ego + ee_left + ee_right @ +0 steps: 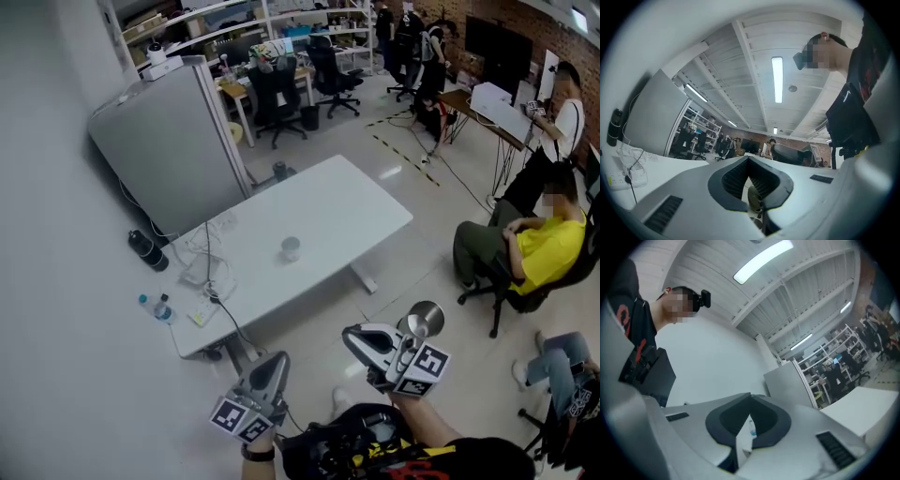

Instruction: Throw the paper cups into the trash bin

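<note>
Paper cup, upright on white table: left gripper and right gripper both pinched closed, empty (well short of it); risk: unopened tips could knock cup over.

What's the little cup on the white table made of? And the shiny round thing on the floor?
The cup looks like paper: it is dull and pale, though too small to be sure. The round bin looks like polished metal: it is silvery, with bright reflections on its top.
</note>
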Available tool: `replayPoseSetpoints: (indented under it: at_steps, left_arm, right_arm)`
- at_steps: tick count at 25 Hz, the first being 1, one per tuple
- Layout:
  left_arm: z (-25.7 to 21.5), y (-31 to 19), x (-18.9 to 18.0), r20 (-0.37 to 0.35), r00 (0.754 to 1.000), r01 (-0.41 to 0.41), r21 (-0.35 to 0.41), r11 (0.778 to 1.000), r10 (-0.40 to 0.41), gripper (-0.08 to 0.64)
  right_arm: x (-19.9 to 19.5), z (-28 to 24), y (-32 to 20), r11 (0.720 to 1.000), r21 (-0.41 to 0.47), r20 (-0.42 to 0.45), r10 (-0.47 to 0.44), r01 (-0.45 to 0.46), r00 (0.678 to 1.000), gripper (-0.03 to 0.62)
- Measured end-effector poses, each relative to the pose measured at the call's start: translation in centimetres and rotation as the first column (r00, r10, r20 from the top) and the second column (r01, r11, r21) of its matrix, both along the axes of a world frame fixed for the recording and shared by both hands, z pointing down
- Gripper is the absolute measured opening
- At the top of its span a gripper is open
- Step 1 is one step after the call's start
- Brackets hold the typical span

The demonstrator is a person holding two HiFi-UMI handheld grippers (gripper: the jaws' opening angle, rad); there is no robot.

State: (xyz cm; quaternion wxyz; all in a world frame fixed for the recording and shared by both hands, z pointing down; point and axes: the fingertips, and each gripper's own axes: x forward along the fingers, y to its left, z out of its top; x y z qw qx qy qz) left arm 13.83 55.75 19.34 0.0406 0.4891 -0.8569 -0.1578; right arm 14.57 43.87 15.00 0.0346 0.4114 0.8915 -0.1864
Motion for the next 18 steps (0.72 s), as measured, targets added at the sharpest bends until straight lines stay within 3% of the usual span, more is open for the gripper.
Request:
replayPoseSetpoints:
  at_steps: [7, 10, 18]
  left_arm:
    - [-1.1, -3.0, -3.3, 0.055, 0.998, -0.002, -0.029, 1.0, 0.004, 0.0]
    - [-0.7, -1.9, -4.7, 0.046, 0.998, 0.034, -0.061, 0.998, -0.031, 0.0]
    - [1.4, 0.5, -10.9, -0.013, 0.999, 0.049, -0.078, 0.996, -0.05, 0.0]
  right_arm:
    - [-2.8, -1.1, -2.9, 0.988, 0.14, 0.119, 0.047, -0.064, 0.992, 0.005]
    - [-3.9, -2.2, -3.3, 0.986, 0.132, 0.176, 0.081, -0.105, 0.981, 0.005]
    - [-10.3, -1.1, -2.9, 0.969, 0.148, 0.168, 0.171, -0.197, 0.971, 0.003]
